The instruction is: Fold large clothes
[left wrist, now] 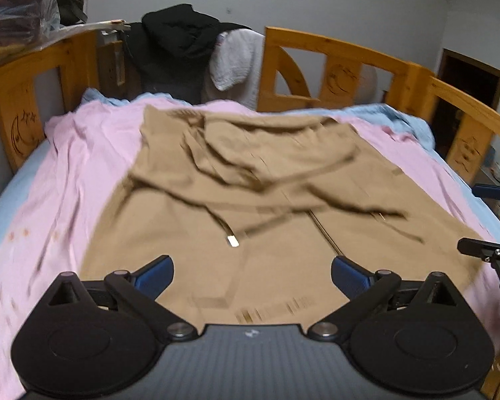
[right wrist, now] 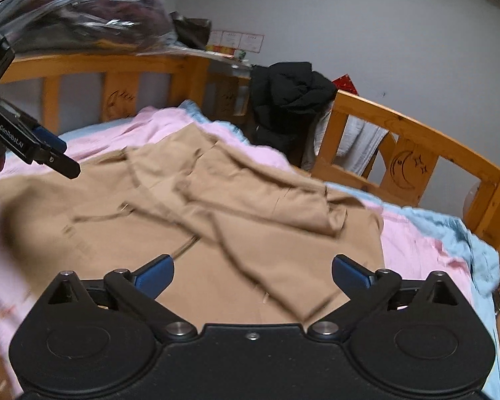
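Tan hoodie point(left wrist: 250, 173) lies spread on the pink sheet point(left wrist: 83, 166) of your bed; your left gripper point(left wrist: 251, 275) hangs above its near edge, jaws wide apart and empty. From the right gripper point(right wrist: 251, 275), likewise spread and empty, you see its sleeves folded across.

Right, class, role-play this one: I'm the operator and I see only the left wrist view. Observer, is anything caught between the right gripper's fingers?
Observer: No. The right gripper stands open over the tan fabric garment, with nothing between its blue pads.
Operator: What's behind the black padded jacket?
Observer: A red patterned item pokes out behind the black padded jacket; I cannot tell what it is.
Operator: Anything on the wall?
Observer: Three white sheets with red borders hang on the grey wall.
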Available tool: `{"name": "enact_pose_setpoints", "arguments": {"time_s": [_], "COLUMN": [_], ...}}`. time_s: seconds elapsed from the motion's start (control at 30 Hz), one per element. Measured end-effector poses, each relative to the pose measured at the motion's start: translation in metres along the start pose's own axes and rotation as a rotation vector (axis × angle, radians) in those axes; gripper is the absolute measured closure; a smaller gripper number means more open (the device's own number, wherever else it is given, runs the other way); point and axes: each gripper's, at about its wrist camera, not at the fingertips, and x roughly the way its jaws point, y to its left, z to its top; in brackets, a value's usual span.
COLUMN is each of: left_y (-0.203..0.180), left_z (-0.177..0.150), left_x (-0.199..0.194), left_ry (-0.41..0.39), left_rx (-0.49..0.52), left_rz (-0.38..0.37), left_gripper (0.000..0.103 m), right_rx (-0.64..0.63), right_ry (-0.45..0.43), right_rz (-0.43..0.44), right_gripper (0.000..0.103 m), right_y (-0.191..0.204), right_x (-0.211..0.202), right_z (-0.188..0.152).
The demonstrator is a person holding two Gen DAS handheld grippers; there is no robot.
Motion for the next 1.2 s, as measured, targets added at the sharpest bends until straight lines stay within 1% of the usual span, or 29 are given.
{"name": "enact_pose_setpoints", "arguments": {"time_s": [0.1, 0.23, 0.33, 0.37, 0.43, 0.47, 0.53, 0.6, 0.67, 0.77, 0.8, 0.87, 0.9, 0.93, 0.97, 1.1, 1.13, 1.2], "left_y": [-0.018, -0.037, -0.048, -0.051, -0.056, -0.059, -0.061, -0.064, -0.066, -0.070, -0.071, -0.075, -0.078, -0.080, -0.082, -0.089, -0.092, -0.096], "left_z": [-0.025, -0.050, -0.061, -0.063, -0.065, -0.066, -0.067, -0.069, -0.070, -0.070, -0.071, -0.072, -0.072, -0.073, -0.072, -0.070, -0.069, -0.067], "left_x": [-0.007, -0.004, 0.001, 0.003, 0.005, 0.005, 0.005, 0.004, 0.003, 0.002, 0.001, 0.002, 0.002, 0.003, 0.004, 0.008, 0.009, 0.014], "left_ry": [0.021, 0.059, 0.080, 0.085, 0.088, 0.089, 0.091, 0.092, 0.090, 0.085, 0.083, 0.082, 0.080, 0.079, 0.079, 0.069, 0.068, 0.070], "left_rx": [0.037, 0.082, 0.106, 0.112, 0.123, 0.128, 0.141, 0.161, 0.178, 0.206, 0.216, 0.235, 0.247, 0.258, 0.267, 0.289, 0.295, 0.312], "left_rz": [-0.021, -0.051, -0.075, -0.081, -0.087, -0.088, -0.097, -0.101, -0.106, -0.117, -0.120, -0.122, -0.122, -0.123, -0.125, -0.129, -0.127, -0.123], "left_gripper": [0.001, 0.001, 0.001, 0.001, 0.001, 0.001, 0.001, 0.001, 0.001, 0.001, 0.001, 0.001, 0.001, 0.001, 0.001, 0.001, 0.001, 0.001], "right_rx": [0.008, 0.002, -0.015, -0.031, -0.069, -0.079, -0.076, -0.080, -0.115, -0.213, -0.244, -0.301, -0.312, -0.310, -0.303, -0.236, -0.217, -0.175], "right_ry": [0.056, 0.148, 0.208, 0.224, 0.247, 0.247, 0.217, 0.196, 0.168, 0.116, 0.105, 0.086, 0.079, 0.075, 0.076, 0.067, 0.061, 0.044], "right_rz": [0.005, 0.000, -0.021, -0.017, -0.044, -0.052, -0.074, -0.111, -0.150, -0.203, -0.212, -0.226, -0.224, -0.217, -0.210, -0.181, -0.176, -0.173], "right_gripper": [0.001, 0.001, 0.001, 0.001, 0.001, 0.001, 0.001, 0.001, 0.001, 0.002, 0.004, 0.016, 0.029, 0.036, 0.046, 0.065, 0.075, 0.088], "right_y": [0.018, 0.035, 0.042, 0.044, 0.049, 0.050, 0.049, 0.049, 0.050, 0.057, 0.059, 0.063, 0.064, 0.064, 0.062, 0.057, 0.057, 0.054], "right_x": [-0.019, -0.026, -0.020, -0.015, -0.005, -0.001, 0.003, 0.006, 0.007, 0.006, 0.006, 0.006, 0.005, 0.005, 0.005, 0.003, 0.001, 0.000], "right_z": [-0.024, -0.054, -0.069, -0.073, -0.079, -0.082, -0.086, -0.086, -0.086, -0.088, -0.088, -0.089, -0.089, -0.088, -0.086, -0.077, -0.075, -0.069]}}
